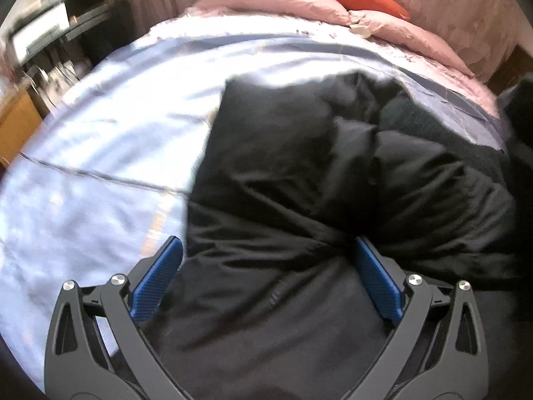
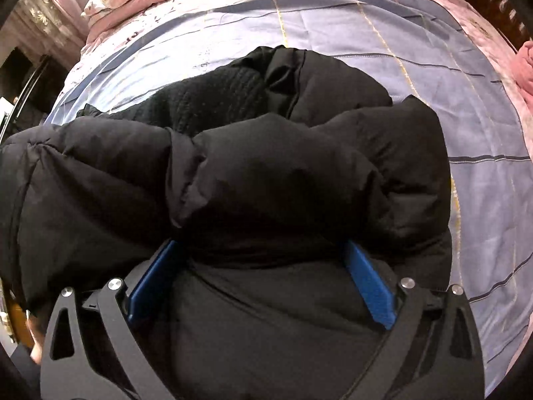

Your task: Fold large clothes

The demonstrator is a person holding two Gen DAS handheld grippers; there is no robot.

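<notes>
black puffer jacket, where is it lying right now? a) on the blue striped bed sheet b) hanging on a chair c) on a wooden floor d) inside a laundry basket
a, the black puffer jacket lies bunched on the blue striped bed sheet, which shows around it in both wrist views, with pink bedding at the far end.

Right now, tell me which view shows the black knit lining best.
The right wrist view: the knit lining lies sharp there, ribbed texture plain, behind the puffy black jacket. The left wrist view shows it only as a blurred dark patch at the right.
</notes>
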